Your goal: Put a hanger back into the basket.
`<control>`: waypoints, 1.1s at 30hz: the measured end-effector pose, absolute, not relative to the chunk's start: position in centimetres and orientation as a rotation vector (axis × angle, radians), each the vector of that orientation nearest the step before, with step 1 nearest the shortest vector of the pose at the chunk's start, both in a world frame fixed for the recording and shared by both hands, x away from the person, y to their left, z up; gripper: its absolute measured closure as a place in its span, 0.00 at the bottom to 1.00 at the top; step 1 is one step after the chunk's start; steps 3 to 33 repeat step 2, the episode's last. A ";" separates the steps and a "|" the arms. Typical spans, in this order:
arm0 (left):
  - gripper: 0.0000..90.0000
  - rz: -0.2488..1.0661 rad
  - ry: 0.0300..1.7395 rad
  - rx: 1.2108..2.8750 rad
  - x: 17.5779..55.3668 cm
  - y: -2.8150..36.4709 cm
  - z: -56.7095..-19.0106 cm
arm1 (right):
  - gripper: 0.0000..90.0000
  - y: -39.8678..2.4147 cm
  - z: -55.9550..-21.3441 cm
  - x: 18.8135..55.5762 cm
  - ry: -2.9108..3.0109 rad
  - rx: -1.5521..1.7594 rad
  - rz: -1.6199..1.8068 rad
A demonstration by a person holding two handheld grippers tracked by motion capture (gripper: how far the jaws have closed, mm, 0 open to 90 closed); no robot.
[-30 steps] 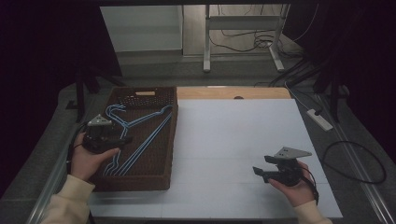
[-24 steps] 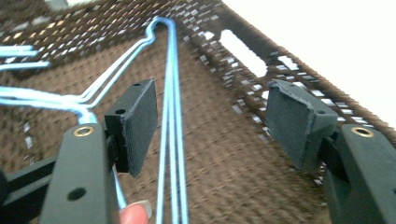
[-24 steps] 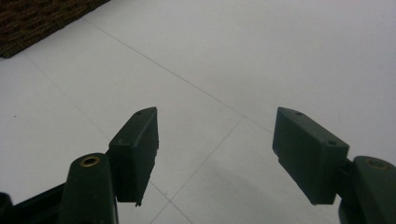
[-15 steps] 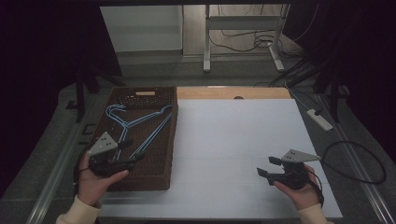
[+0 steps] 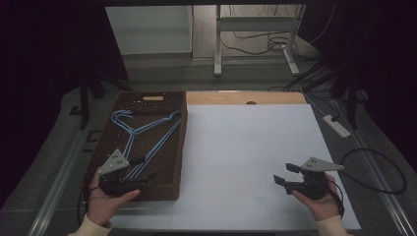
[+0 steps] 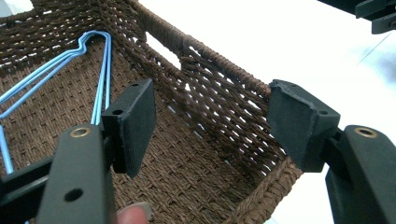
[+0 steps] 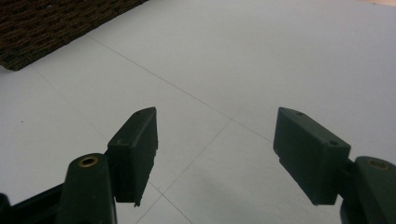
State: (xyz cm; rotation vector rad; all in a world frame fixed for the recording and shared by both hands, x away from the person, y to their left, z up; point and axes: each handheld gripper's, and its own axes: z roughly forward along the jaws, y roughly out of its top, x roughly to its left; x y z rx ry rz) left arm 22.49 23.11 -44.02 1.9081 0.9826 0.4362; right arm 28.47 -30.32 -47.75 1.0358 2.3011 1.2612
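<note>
- A person at a white table [image 5: 246, 147] holds a gripper in each hand, seen from above.
- The left gripper [image 5: 147, 178] sits over the near end of a brown wicker basket [image 5: 169, 189] at the table's left side, its jaws spread wide with nothing between them.
- In the left gripper view, the gripper [image 6: 210, 123] looks into the basket's near corner; the woven wall [image 6: 219, 98] runs between the two pads and neither pad [image 6: 135, 121] touches it.
- Blue wire hangers [image 5: 142, 137] lie flat on the basket floor, stacked together, hooks toward the far end; in the left gripper view one hanger corner [image 6: 93, 51] lies just beyond the left pad, apart from it.
- The right gripper [image 5: 284, 174] hovers low over the table's near right part, well apart from the basket, pointing left.
- Its jaws too stand wide open and empty; the right gripper view shows them [image 7: 215, 149] over bare tabletop, a basket corner [image 7: 42, 28] far off.
</note>
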 end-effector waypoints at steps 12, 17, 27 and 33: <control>0.37 0.438 0.980 1.911 22.5 23.0 -44.0 | 0.35 -30.3 -47.7 28.5 2.302 1.033 1.265; 0.37 0.438 0.980 1.911 22.5 23.0 -44.0 | 0.35 -30.3 -47.7 28.5 2.302 1.033 1.265; 0.37 0.438 0.980 1.911 22.5 23.0 -44.0 | 0.35 -30.3 -47.7 28.5 2.302 1.033 1.265; 0.37 0.438 0.980 1.911 22.5 23.0 -44.0 | 0.35 -30.3 -47.7 28.5 2.302 1.033 1.265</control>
